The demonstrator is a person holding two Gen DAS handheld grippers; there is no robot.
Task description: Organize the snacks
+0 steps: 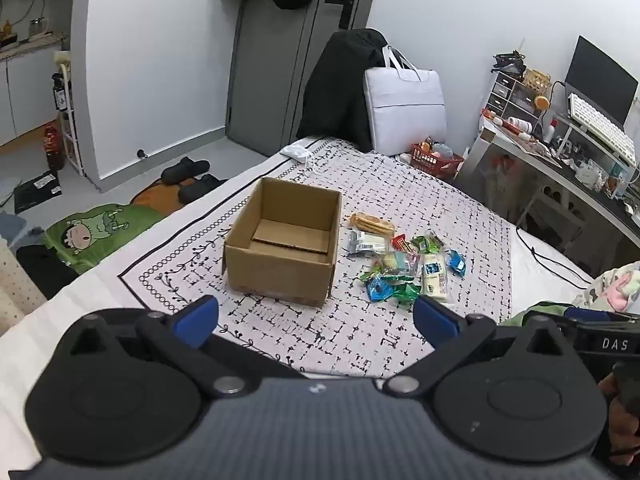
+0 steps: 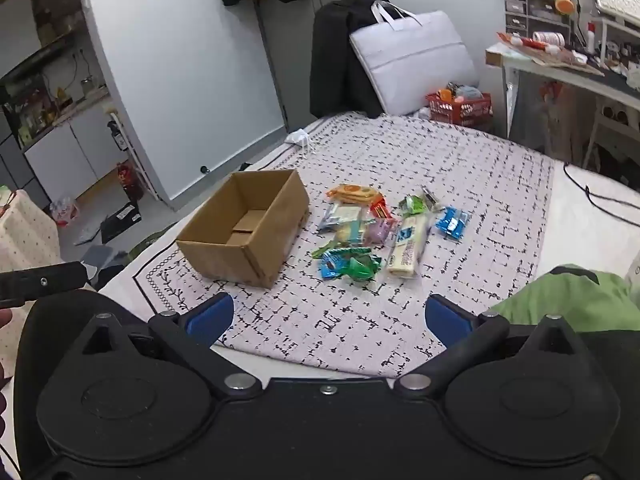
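Cardboard box, open top, sits ahead of the left gripper, slightly left of its spread jaws. Snack packets lie loose on the patterned bedspread, ahead-right. Right gripper: jaws also wide apart, nothing between; snacks straight ahead, box ahead-left.

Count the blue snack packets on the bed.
2. One blue packet lies apart at the right of the pile; the other at its near edge, against a green wrapper. Others may hide underneath.
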